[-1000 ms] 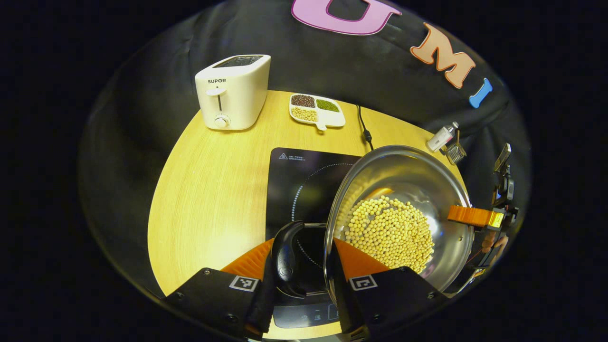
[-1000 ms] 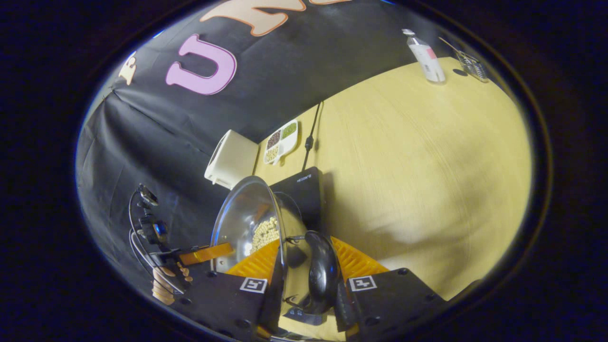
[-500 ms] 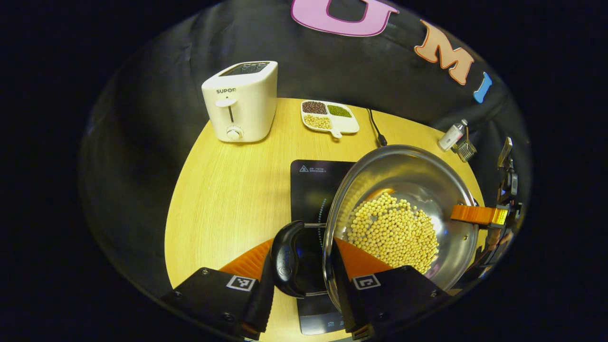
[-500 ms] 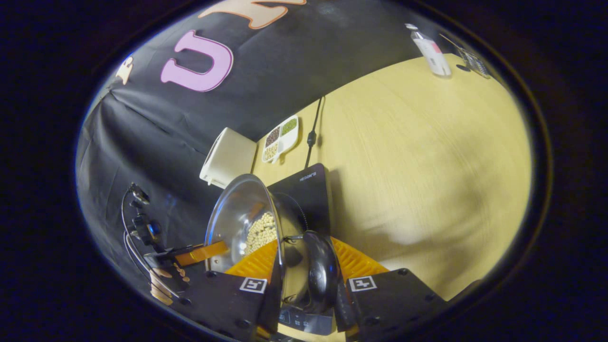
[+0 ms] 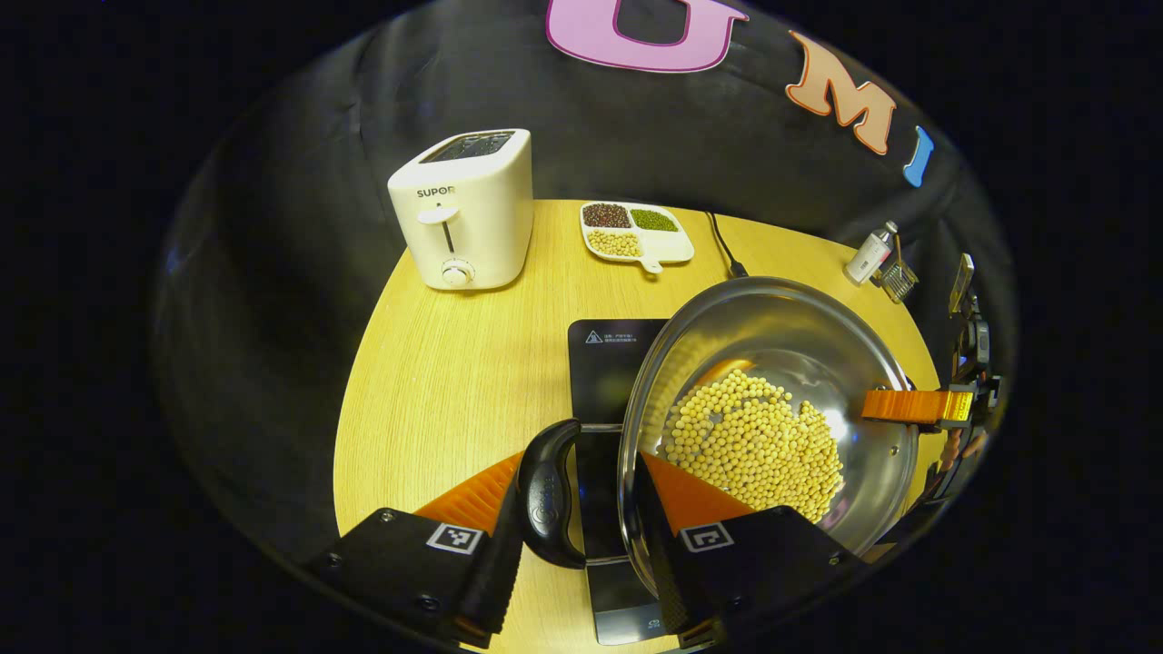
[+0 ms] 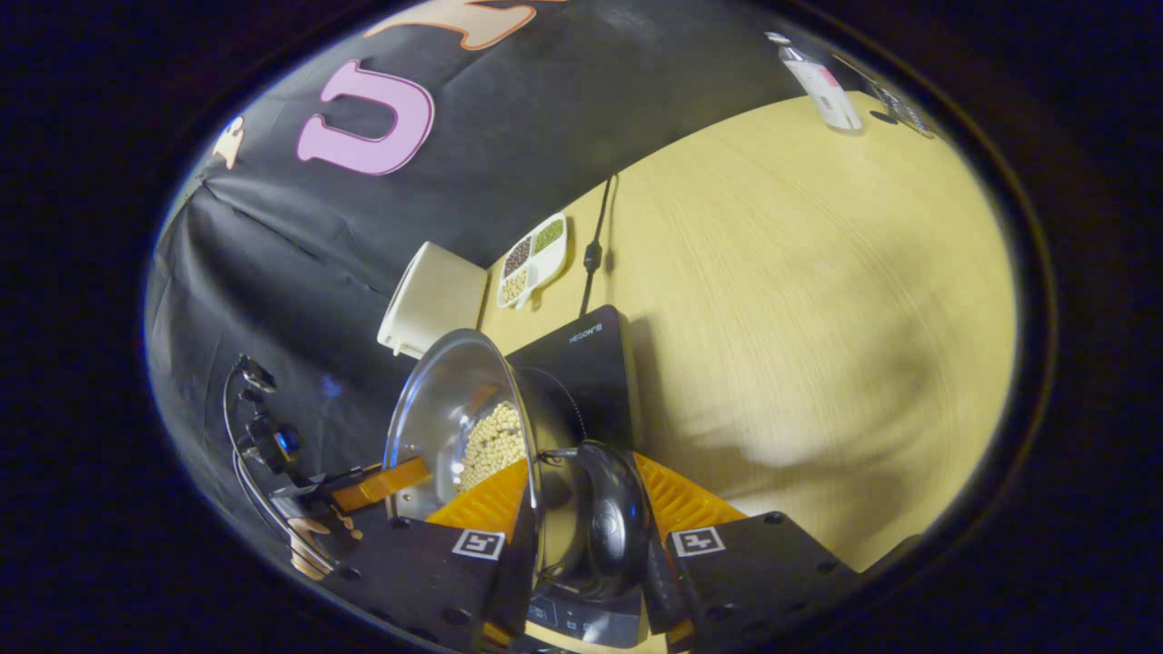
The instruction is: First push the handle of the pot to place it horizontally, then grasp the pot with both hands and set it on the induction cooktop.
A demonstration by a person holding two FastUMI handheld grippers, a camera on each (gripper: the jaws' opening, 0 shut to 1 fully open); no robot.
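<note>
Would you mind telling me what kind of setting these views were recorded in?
Probably a staged kitchen tabletop in a recording booth: a toaster, an induction cooktop and a steel pot of beans share a round wooden table against a black cloth wall.

You are working in a mock kitchen set up inside a booth: black cloth hangs across the top of the frame behind a wooden bench (image 5: 436, 381) carrying a toaster (image 5: 463, 209), a cooktop (image 5: 604, 363), a divided dish of beans (image 5: 636, 230) and a steel pot (image 5: 772, 409).

Shiny steel pot (image 5: 845, 345), matt wooden table (image 5: 454, 381)
</note>
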